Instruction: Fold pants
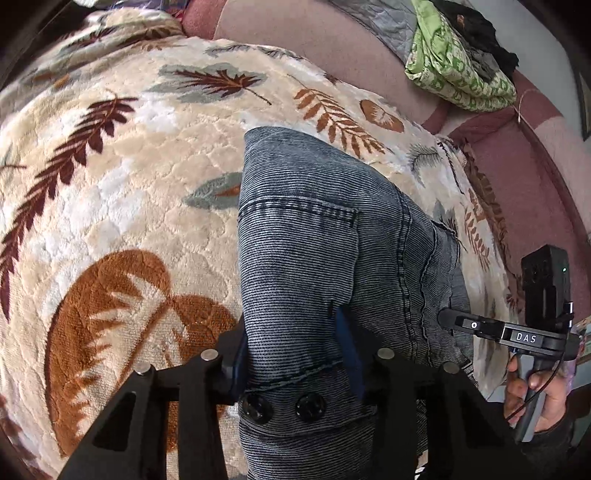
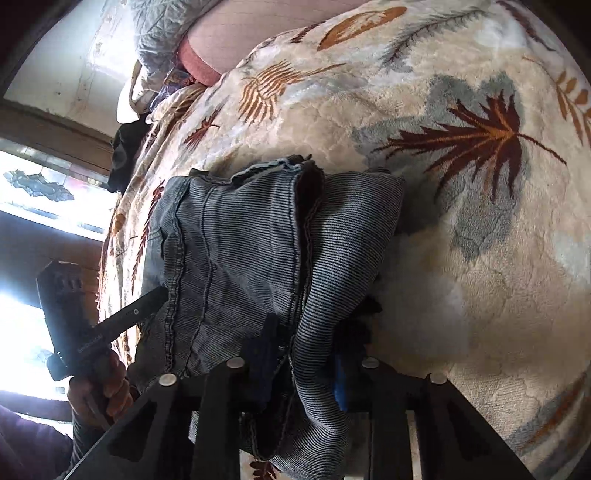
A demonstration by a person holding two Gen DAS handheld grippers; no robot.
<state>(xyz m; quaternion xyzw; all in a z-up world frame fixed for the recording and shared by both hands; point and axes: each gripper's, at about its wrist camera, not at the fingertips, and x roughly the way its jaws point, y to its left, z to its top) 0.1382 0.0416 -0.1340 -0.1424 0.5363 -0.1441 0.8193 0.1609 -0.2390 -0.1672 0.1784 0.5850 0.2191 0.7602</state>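
Blue-grey ribbed denim pants point(image 1: 314, 240) lie folded lengthwise on a cream blanket with leaf prints point(image 1: 129, 184). In the left wrist view my left gripper point(image 1: 291, 332) is shut on the waistband, just above two black buttons point(image 1: 280, 406). Beside it at the right, the right gripper point(image 1: 447, 317) reaches into the pants' edge. In the right wrist view my right gripper point(image 2: 306, 347) is shut on a bunched fold of the pants point(image 2: 240, 240), with blue pads point(image 2: 340, 384) against the cloth. The left gripper point(image 2: 159, 295) touches the pants' seam on the left.
A green patterned cloth point(image 1: 454, 66) and a dark garment point(image 1: 476, 26) lie on the pink bed surface point(image 1: 332, 40) behind the blanket. A hand point(image 1: 532, 398) holds the right gripper's handle. Bright windows point(image 2: 37, 184) stand past the blanket's point(image 2: 443, 258) left edge.
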